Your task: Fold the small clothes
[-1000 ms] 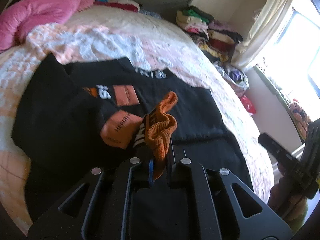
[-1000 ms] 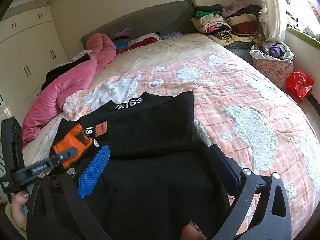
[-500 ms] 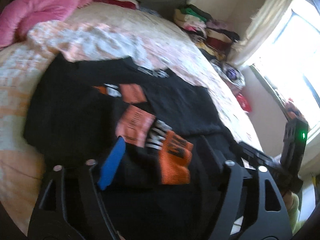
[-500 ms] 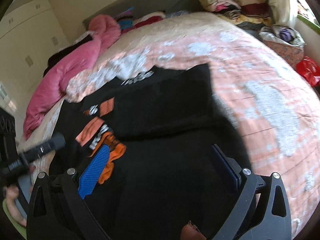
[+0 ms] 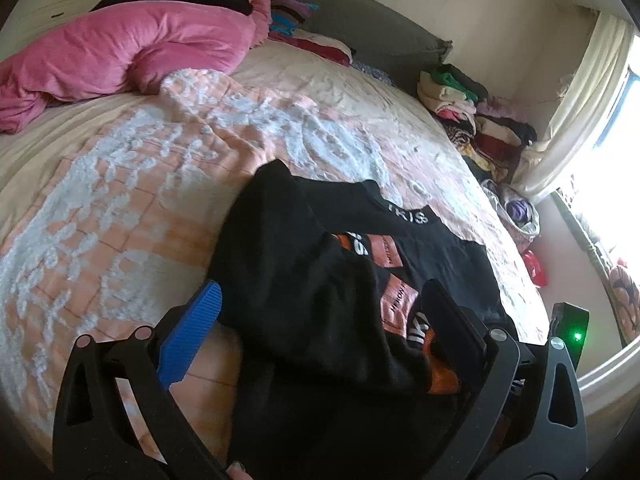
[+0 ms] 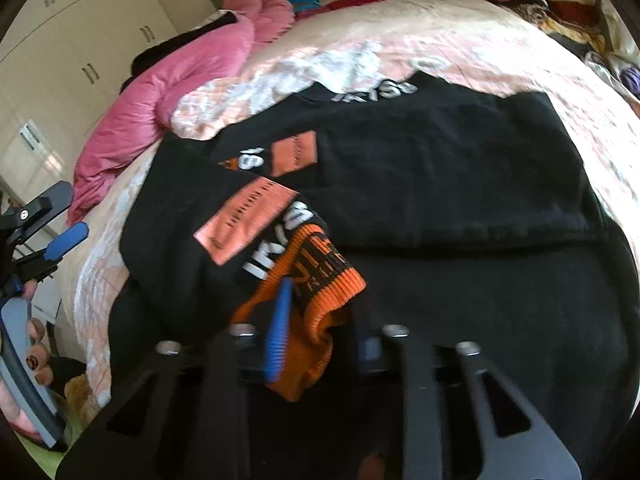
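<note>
A black sweatshirt (image 6: 440, 168) with orange patches and white lettering lies spread on the bed; it also shows in the left wrist view (image 5: 312, 300). Its left sleeve is folded across the body and ends in an orange ribbed cuff (image 6: 316, 292). My right gripper (image 6: 320, 320) is shut on that cuff near the garment's lower middle. My left gripper (image 5: 320, 312) is open and empty, hovering over the folded sleeve at the garment's left edge. It also appears at the far left of the right wrist view (image 6: 60, 236).
A pink quilt (image 5: 120, 48) lies bunched at the head of the bed. Stacks of folded clothes (image 5: 472, 108) sit at the far right by a window. The peach and white bedspread (image 5: 140, 184) is bare left of the sweatshirt. White wardrobes (image 6: 80, 48) stand on the left.
My left gripper let go of the orange cuff, opened and moved left. My right gripper moved onto the cuff and closed on it.
</note>
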Demonstrator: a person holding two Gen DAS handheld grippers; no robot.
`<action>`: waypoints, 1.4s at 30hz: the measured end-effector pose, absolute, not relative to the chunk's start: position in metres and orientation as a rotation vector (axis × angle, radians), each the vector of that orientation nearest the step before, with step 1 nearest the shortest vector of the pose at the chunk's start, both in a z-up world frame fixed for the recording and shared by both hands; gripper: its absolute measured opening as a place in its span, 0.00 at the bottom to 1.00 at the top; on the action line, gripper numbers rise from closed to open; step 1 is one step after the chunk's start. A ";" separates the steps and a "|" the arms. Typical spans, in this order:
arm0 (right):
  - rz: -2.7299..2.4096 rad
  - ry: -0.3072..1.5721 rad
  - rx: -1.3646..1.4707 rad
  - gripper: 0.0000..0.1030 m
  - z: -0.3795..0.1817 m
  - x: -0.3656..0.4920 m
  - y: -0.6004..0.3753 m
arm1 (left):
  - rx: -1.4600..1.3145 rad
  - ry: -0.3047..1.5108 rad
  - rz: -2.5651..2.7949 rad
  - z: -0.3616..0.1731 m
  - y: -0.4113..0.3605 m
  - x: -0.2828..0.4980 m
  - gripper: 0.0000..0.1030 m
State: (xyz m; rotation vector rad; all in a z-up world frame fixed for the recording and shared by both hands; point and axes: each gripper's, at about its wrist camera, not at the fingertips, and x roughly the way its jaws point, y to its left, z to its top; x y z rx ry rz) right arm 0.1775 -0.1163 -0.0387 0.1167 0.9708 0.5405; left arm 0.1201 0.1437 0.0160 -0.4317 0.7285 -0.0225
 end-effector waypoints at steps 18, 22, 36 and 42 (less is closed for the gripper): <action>0.602 0.568 -0.085 0.11 0.092 0.186 -0.131 | -0.437 0.704 0.002 0.017 0.157 0.115 0.91; 0.543 0.582 -0.090 0.11 0.084 0.200 -0.150 | -0.419 0.716 0.000 0.013 0.150 0.118 0.91; 0.427 0.649 -0.054 0.11 0.036 0.216 -0.176 | -0.354 0.729 -0.018 0.008 0.123 0.133 0.91; 0.391 0.682 -0.033 0.11 0.023 0.222 -0.183 | -0.326 0.742 -0.032 0.005 0.110 0.144 0.91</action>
